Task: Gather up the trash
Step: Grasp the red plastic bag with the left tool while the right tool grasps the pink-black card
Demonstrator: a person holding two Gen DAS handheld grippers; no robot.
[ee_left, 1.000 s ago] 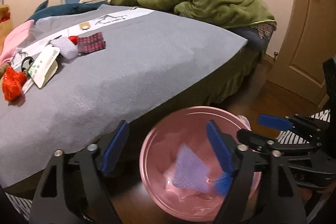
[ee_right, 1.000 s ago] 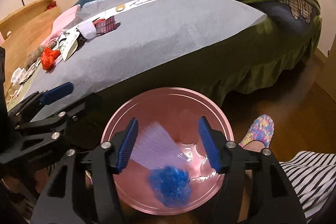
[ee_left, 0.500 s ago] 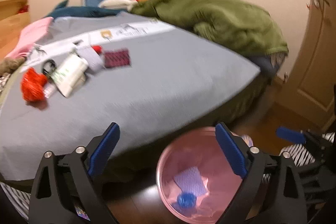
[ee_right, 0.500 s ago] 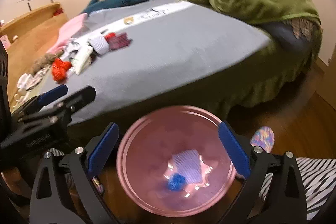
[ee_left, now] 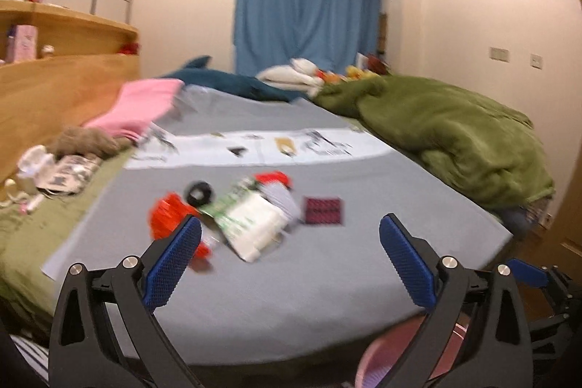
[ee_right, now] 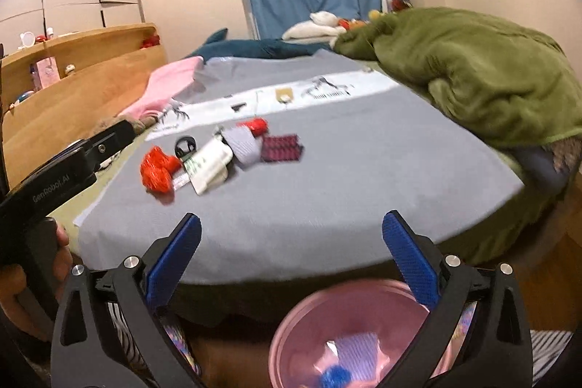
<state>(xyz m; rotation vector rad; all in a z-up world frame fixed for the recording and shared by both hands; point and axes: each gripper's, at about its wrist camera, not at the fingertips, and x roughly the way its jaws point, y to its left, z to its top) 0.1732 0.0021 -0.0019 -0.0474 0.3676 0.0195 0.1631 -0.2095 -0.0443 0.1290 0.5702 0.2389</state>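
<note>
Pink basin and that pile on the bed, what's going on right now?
A person is clearing trash off the bed with two handheld grippers. Both the left gripper and the right gripper are open and empty, pointing at the grey sheet. The pink basin on the floor already holds a lilac piece and a blue ball. On the sheet lie a red mesh wad, a white packet, a black ring and a dark red patterned piece.
</note>
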